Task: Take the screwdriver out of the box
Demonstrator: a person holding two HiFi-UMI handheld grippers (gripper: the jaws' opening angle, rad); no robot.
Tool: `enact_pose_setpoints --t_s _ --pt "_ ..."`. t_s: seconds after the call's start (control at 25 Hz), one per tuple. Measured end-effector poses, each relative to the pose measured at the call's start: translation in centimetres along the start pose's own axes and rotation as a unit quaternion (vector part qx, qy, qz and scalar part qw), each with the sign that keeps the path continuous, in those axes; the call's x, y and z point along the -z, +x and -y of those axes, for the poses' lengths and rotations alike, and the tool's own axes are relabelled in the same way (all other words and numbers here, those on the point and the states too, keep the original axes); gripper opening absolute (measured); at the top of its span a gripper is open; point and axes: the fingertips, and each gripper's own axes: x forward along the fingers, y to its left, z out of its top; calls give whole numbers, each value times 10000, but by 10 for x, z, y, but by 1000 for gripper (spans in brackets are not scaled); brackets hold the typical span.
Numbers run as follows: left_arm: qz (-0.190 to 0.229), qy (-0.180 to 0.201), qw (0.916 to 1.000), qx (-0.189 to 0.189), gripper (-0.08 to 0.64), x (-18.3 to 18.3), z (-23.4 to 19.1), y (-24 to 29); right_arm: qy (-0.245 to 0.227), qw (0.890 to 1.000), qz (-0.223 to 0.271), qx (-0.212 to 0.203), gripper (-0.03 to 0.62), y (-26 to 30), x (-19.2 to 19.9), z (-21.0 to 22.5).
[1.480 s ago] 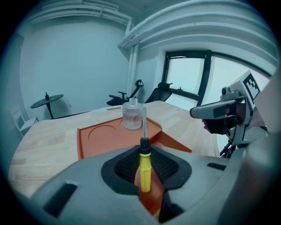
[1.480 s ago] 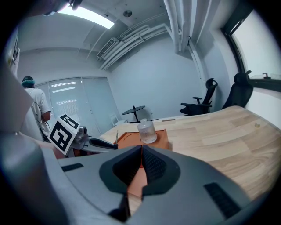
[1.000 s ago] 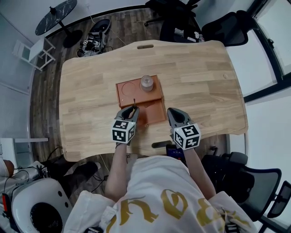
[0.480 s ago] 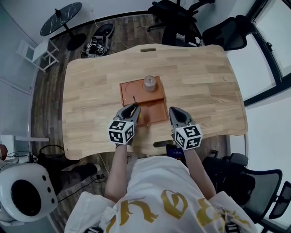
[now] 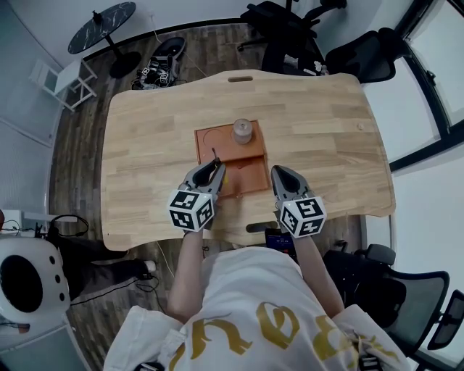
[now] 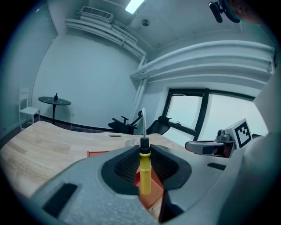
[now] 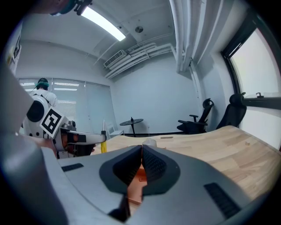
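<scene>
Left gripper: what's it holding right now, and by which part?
The left gripper holds the screwdriver by its yellow handle, with the metal shaft pointing up.

— What sort of room is this?
— An office or a meeting room, I'd say. There's a big light-wood desk [image 5: 319, 123] with a cable slot [image 5: 241, 78] at its far edge, and black swivel chairs [image 5: 366, 47] stand behind it.
— What else points that way?
— There's a dark plank floor [image 5: 76, 148], and a small round black table [image 5: 100, 20] with a white chair [image 5: 61, 78] in the corner. Tall dark-framed windows [image 6: 188, 115] run along one side.
— And overhead?
— A strip light [image 7: 103, 23] and bare white pipes [image 7: 134, 55] under the ceiling.
— Could it be a home?
— Hardly. The walls are plain and pale, there's a glazed partition with blinds [image 7: 83, 99], and gear and cables [image 5: 156, 62] lie in a heap on the floor.
</scene>
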Motion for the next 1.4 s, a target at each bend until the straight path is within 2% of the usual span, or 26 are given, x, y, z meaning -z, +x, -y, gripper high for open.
enact_pose_setpoints --t_s 0.52,1.0,1.4 --pt "206 49 9997 96 77 -12 12 -4 -67 10000 -30 -51 11 3 2 -1" --pt "231 29 9994 251 77 -18 16 15 -256 9996 -75 -35 11 8 1 10" --pt "126 -28 9995 285 77 -12 17 26 -156 9998 -118 39 11 8 3 23"
